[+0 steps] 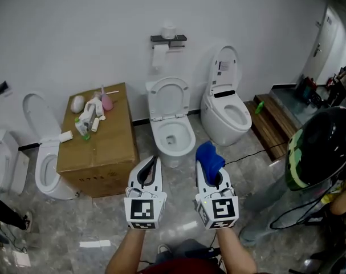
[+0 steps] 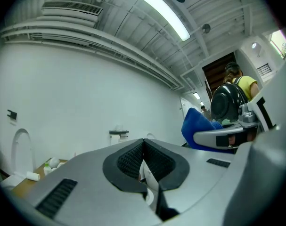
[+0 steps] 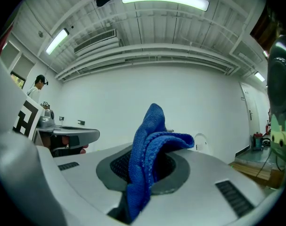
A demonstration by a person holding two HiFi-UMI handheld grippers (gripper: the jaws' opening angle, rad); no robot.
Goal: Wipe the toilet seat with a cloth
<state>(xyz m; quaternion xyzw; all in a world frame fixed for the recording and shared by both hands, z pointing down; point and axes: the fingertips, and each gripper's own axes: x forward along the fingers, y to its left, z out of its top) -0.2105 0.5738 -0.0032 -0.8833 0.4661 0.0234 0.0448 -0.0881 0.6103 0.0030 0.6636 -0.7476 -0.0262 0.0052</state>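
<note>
A white toilet with its lid raised stands against the far wall, its seat down around the bowl. My right gripper is shut on a blue cloth, which bunches up out of the jaws. It hovers in front of the toilet, slightly right. My left gripper is held level beside it, shut with nothing between its jaws. From the left gripper view the blue cloth shows off to the right.
A cardboard box with bottles on top stands left of the toilet, with another toilet beyond it. A further toilet stands to the right. A paper holder hangs on the wall. A person in a dark helmet stands at the right.
</note>
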